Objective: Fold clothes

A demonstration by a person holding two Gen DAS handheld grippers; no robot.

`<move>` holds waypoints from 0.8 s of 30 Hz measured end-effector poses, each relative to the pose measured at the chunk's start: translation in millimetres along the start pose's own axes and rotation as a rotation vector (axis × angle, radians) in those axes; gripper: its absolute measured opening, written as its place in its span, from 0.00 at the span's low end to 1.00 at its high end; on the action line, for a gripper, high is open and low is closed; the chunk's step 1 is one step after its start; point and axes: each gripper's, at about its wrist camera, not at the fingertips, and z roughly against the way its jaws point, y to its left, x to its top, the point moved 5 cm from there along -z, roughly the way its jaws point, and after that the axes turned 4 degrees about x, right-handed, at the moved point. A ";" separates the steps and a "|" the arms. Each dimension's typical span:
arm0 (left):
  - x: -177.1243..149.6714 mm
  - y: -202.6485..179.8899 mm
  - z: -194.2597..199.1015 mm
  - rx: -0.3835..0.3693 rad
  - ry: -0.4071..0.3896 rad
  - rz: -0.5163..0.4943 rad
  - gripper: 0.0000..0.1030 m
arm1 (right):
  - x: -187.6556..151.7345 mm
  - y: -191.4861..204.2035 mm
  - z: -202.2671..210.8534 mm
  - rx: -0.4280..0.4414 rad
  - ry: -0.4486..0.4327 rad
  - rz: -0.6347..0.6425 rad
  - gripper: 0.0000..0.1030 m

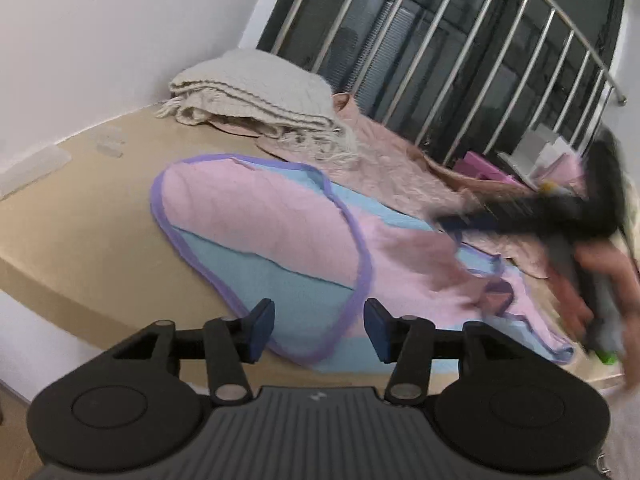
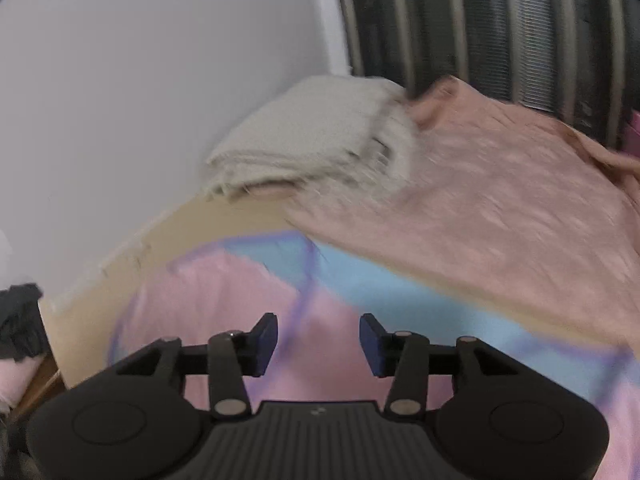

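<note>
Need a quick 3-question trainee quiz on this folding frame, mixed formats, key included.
1. True or false: the left gripper is clamped on the pink and blue garment.
2. What lies under the folded cream blanket? A) a peach quilt B) a pillow C) jeans
3. Fill in: the garment's edge trim is ____.

Key: 1 false, both grippers' jaws stand apart with nothing pinched, the right gripper too; 2 A; 3 purple.
</note>
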 end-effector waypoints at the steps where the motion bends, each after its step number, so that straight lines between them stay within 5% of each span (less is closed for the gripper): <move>1: 3.5 0.7 -4.9 0.015 0.009 -0.012 0.48 | -11.3 -7.8 3.7 -0.006 0.007 -0.017 0.37; 5: 9.8 -0.8 -13.4 0.060 0.030 -0.047 0.47 | -42.4 -36.5 3.2 -0.072 -0.001 -0.085 0.21; 8: 9.9 2.0 -10.3 0.086 0.027 -0.059 0.47 | -51.4 -48.3 12.2 -0.107 -0.047 -0.107 0.18; 13: 8.7 -1.7 11.9 0.031 -0.006 -0.122 0.52 | -65.0 -41.2 56.7 -0.092 -0.134 -0.063 0.31; 16: 3.9 -22.7 28.0 -0.052 -0.057 -0.299 0.57 | -86.2 -16.0 84.1 -0.017 -0.166 0.115 0.46; 18: -3.6 -38.9 31.1 -0.116 -0.053 -0.408 0.63 | -102.5 0.9 92.1 0.026 -0.161 0.240 0.46; 20: -12.6 -49.9 24.2 -0.129 -0.007 -0.491 0.64 | -118.2 14.1 90.6 0.046 -0.130 0.340 0.43; 22: -17.7 -51.4 13.6 -0.094 0.034 -0.509 0.63 | -123.9 12.9 83.1 0.050 -0.096 0.310 0.38; 24: -18.7 -46.2 5.8 -0.084 0.063 -0.471 0.59 | -127.4 5.0 76.1 0.062 -0.075 0.235 0.18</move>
